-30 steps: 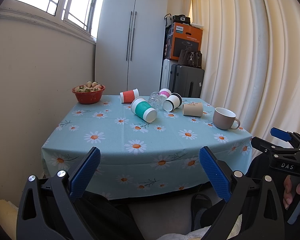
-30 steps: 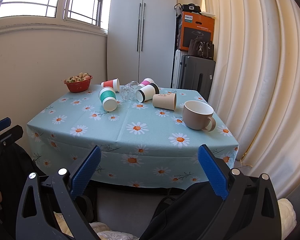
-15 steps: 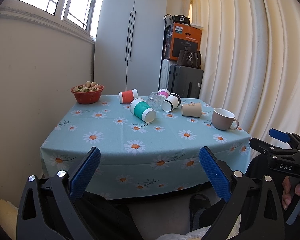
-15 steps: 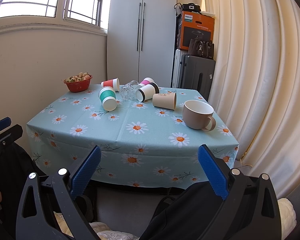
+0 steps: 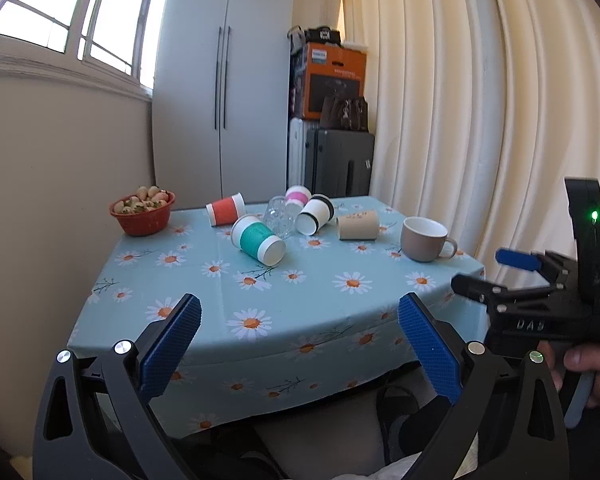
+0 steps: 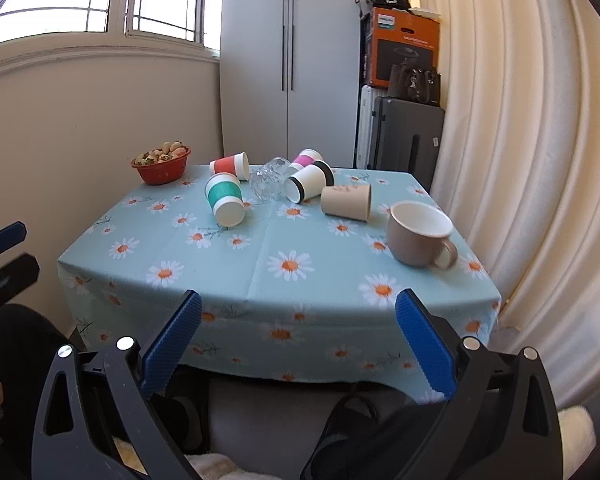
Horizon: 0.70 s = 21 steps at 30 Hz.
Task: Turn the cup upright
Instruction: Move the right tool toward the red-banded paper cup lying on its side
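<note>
Nothing is flipped yet. Both the left claw and the right claw hang spread apart and empty, short of the surface. The nearest tipped cup, the green-banded cup, lies on its side left of centre, four more cups and a glass behind it; the mug stands upright at right.

- The teal-banded cup lay on its side nearest me, white base end toward me, rim toward the far cups.
- The red-banded cup lay tipped over behind it, toward the table's far left.
- The clear glass lay on its side between them, just beside the teal one.
- The pink-banded cup lay farthest back.
- The black-banded cup lay in front of it, open mouth toward me.
- The beige cup lay sideways to their right.
- The brown mug stood upright, handle to the right.
</note>
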Tool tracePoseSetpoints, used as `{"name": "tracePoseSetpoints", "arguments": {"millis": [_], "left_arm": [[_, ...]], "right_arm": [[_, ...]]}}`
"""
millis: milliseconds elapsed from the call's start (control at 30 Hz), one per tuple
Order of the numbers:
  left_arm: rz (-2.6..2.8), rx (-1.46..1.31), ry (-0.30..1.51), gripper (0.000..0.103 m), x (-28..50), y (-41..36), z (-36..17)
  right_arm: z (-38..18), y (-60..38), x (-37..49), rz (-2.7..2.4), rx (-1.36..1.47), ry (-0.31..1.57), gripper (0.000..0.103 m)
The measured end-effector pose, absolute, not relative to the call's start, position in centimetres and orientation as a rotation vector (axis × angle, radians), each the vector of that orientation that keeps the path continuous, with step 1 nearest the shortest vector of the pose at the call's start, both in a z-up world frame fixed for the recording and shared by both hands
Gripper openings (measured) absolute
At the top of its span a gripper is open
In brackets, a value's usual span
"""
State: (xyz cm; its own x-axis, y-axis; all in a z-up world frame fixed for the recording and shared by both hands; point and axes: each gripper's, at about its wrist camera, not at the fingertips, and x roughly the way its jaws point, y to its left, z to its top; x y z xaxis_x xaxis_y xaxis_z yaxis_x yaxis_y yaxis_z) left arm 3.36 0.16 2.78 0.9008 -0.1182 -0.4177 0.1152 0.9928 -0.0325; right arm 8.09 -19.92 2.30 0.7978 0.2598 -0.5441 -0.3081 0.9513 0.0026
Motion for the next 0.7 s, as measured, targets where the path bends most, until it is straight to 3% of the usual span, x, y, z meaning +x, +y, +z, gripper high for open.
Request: {"name": "tracePoseSetpoints", "arguments": {"millis": [367,700], "left_arm": [[-0.186,-0.005,0.493,0.096,11.1,3.6,6.3],[-0.242,0.231,0.596,0.096,22.5,4.3,9.4]], "right_arm": [[4.3,-18.4,16.4,0.373,0.029,0.672,0.096],[4.4,-14.7,26.3,0.524,0.171,0.784,0.096]]}}
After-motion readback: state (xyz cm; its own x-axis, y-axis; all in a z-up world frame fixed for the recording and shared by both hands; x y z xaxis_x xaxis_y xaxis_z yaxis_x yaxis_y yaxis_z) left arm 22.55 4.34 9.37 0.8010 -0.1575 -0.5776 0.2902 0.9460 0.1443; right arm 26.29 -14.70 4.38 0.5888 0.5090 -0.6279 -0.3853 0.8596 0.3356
